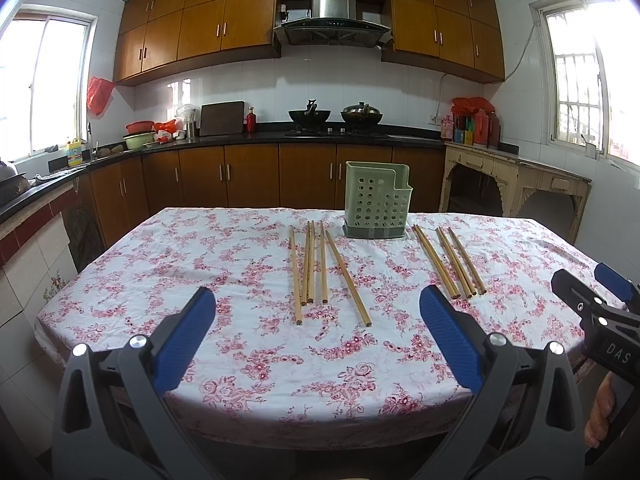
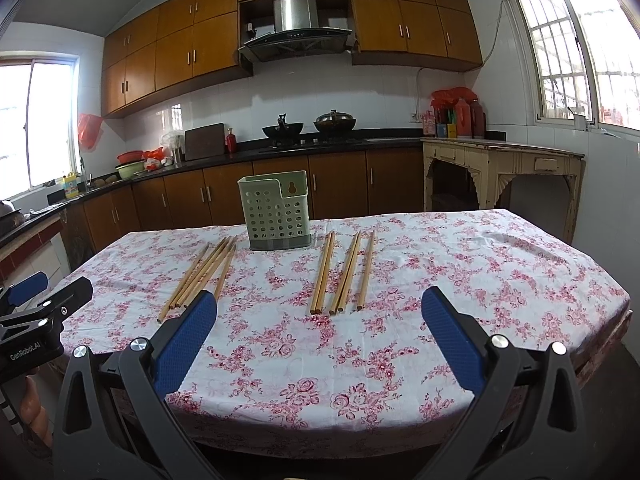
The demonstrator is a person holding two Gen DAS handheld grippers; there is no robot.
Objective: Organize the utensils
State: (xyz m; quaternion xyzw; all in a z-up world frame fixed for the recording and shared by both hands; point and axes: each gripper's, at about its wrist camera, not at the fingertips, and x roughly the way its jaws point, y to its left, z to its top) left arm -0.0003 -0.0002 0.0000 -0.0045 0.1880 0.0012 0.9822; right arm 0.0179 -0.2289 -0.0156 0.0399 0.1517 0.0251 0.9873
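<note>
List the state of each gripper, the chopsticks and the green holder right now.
Left gripper: open, empty.
Right gripper: open, empty.
Left chopsticks: flat on tablecloth, beside holder.
Right chopsticks: flat on tablecloth.
Green holder: upright; no chopsticks stick out.

Bright daylight comes in through the windows point(image 1: 584, 80) at the left and right edges, glaring white. Pictures are sharp. Straight lines bend near the dark corners.

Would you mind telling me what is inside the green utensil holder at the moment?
Nothing sticks out above the green utensil holder; all chopsticks lie on the tablecloth. Its perforated walls hide the bottom, so small contents cannot be excluded.
</note>
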